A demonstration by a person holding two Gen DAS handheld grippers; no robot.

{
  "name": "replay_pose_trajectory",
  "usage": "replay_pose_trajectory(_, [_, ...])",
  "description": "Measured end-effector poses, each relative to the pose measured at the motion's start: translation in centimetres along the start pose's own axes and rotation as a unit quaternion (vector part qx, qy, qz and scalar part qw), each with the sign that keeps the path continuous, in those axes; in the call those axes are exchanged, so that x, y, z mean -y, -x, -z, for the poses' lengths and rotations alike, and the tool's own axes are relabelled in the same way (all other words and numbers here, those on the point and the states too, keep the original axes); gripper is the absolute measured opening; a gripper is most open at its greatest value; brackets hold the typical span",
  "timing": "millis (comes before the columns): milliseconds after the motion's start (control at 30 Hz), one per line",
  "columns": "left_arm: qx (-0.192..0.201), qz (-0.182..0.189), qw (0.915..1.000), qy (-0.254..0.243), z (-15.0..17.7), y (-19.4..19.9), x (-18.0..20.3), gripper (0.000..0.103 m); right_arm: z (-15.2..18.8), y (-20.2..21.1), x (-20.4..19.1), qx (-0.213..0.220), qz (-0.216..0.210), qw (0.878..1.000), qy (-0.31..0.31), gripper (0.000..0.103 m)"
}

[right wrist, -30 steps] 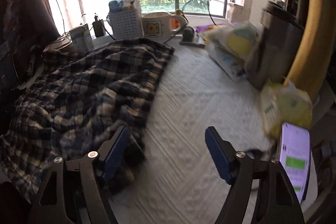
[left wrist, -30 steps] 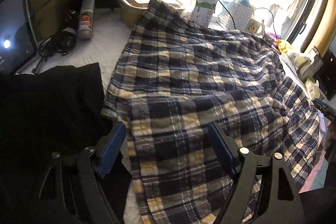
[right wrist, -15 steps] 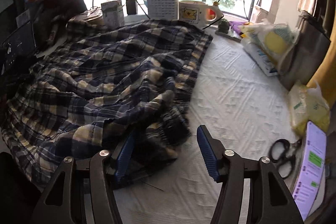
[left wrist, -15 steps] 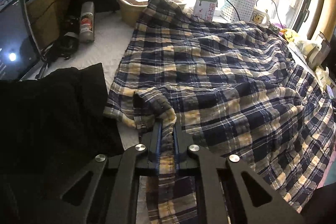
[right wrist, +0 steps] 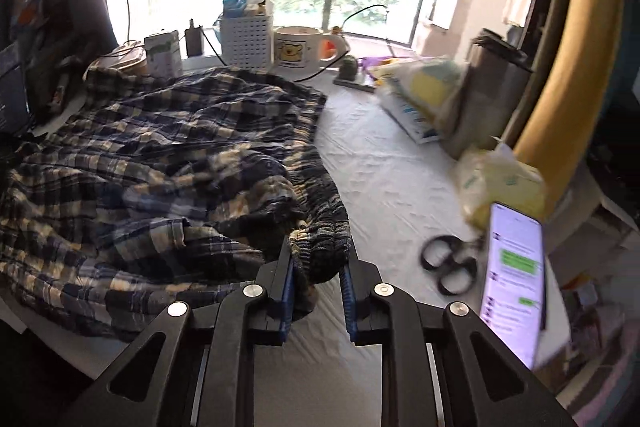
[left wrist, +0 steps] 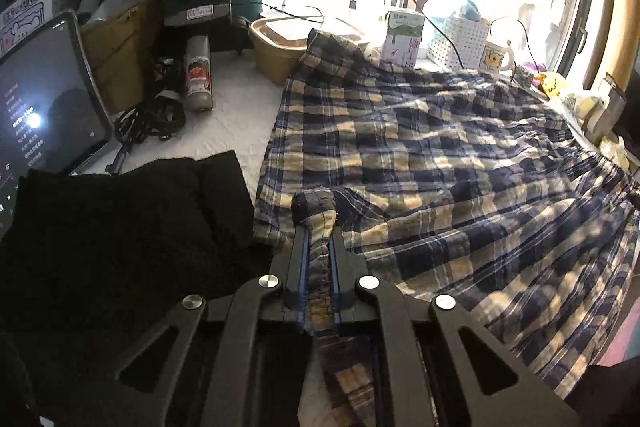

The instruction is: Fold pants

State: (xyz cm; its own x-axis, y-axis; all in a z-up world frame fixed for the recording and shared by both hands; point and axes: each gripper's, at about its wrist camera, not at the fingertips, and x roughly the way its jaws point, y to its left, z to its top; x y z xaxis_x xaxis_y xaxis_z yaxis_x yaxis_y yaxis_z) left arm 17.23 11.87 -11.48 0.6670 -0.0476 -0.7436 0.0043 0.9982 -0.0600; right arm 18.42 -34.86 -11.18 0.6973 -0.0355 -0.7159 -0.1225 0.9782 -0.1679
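Observation:
Blue and yellow plaid pants point(left wrist: 420, 155) lie spread over the white-covered table point(right wrist: 392, 179). In the left wrist view, my left gripper point(left wrist: 319, 231) is shut on a raised fold of the pants' hem at their near left edge. In the right wrist view, the same pants point(right wrist: 160, 155) lie crumpled, with the gathered elastic waistband point(right wrist: 324, 227) at their right end. My right gripper point(right wrist: 318, 247) has its jaws closing on that waistband. The bunched fabric fills the gap and touches both pads.
A black garment point(left wrist: 120, 227) lies left of the pants beside a lit tablet point(left wrist: 44, 107) and a spray can point(left wrist: 198, 75). A bowl point(left wrist: 276, 51), carton point(left wrist: 402, 39), basket point(right wrist: 246, 39) and mug point(right wrist: 298, 47) line the window. Scissors point(right wrist: 450, 263), a phone point(right wrist: 514, 279) and bags point(right wrist: 424, 95) are on the right.
My left gripper went from wide open to shut on the hem fold. My right gripper moved left onto the waistband and its jaws narrowed around it.

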Motion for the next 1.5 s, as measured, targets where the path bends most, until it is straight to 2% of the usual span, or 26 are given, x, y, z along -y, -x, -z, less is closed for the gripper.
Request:
replay_pose_trajectory(100, [-0.022,-0.002,0.9997,0.012,0.8,-0.9,-0.8,0.013,1.5,-1.2,-0.2,-0.025,0.012,1.0,-0.002,0.02])
replay_pose_trajectory(167, [-0.021,0.0,0.9997,0.013,1.1,-0.5,-1.0,0.024,2.3,-1.9,-0.5,-0.032,0.014,0.999,-0.006,0.02])
replay_pose_trajectory(233, [-0.004,0.009,0.9999,0.01,1.5,0.9,-1.0,0.066,2.4,-1.8,-0.8,-0.025,0.015,0.999,-0.013,0.02])
replay_pose_trajectory(267, [0.003,0.017,0.9998,0.009,1.8,1.5,-1.0,0.071,2.2,-1.5,-0.9,-0.014,0.012,1.0,-0.018,0.02])
replay_pose_trajectory(433, [0.008,0.037,0.9988,-0.03,4.2,4.5,-0.1,0.072,1.4,-0.2,-1.7,0.014,0.011,1.0,-0.019,0.021])
replay_pose_trajectory(467, [0.009,0.046,0.9983,-0.036,4.9,5.1,0.2,0.072,1.3,0.1,-1.9,0.018,0.012,1.0,-0.018,0.026])
replay_pose_trajectory(600, [0.009,0.093,0.9944,-0.049,7.9,7.1,1.7,0.073,1.4,0.8,-2.8,0.027,0.017,0.999,-0.015,0.033])
replay_pose_trajectory(633, [0.009,0.101,0.9934,-0.054,8.5,7.4,2.1,0.073,1.4,0.9,-2.9,0.03,0.019,0.999,-0.016,0.046])
replay_pose_trajectory(667, [0.01,0.11,0.9923,-0.056,9.4,7.9,2.7,0.073,1.4,1.1,-3.0,0.034,0.021,0.999,-0.016,0.069])
replay_pose_trajectory(733, [0.009,0.132,0.9901,-0.049,10.6,8.6,3.5,0.073,1.6,2.0,-3.4,0.047,0.022,0.999,-0.015,0.095])
replay_pose_trajectory(833, [0.012,0.157,0.9865,-0.047,12.1,9.2,4.7,0.073,1.8,3.2,-3.9,0.055,0.025,0.998,-0.01,0.095])
replay_pose_trajectory(933, [0.009,0.149,0.9863,-0.071,13.1,9.0,6.0,0.073,2.0,4.1,-4.3,0.059,0.025,0.998,-0.006,0.095])
replay_pose_trajectory(1067, [0.013,0.111,0.986,-0.123,14.0,8.7,7.5,0.073,2.3,4.7,-4.5,0.06,0.021,0.998,-0.005,0.095])
replay_pose_trajectory(1133, [0.005,0.077,0.9888,-0.128,14.2,7.6,7.7,0.073,2.5,4.8,-4.6,0.059,0.019,0.998,-0.004,0.095])
replay_pose_trajectory(1200, [0.013,0.068,0.9899,-0.124,14.1,7.2,7.5,0.074,2.7,4.7,-4.6,0.057,0.016,0.998,-0.003,0.095])
replay_pose_trajectory(1300, [0.022,0.047,0.9907,-0.126,13.6,6.8,7.6,0.073,3.1,4.2,-4.4,0.051,0.014,0.999,-0.009,0.095])
replay_pose_trajectory(1367, [0.031,0.038,0.991,-0.125,13.4,6.6,7.7,0.068,3.4,3.9,-4.3,0.047,0.013,0.999,-0.013,0.095])
replay_pose_trajectory(1433, [0.036,0.041,0.9916,-0.117,12.9,6.3,7.6,0.029,3.8,3.6,-4.2,0.043,0.014,0.999,-0.015,0.095])
replay_pose_trajectory(1500, [0.036,0.052,0.9925,-0.105,12.2,6.0,7.3,0.011,4.2,3.3,-4.0,0.038,0.018,0.999,-0.014,0.095])
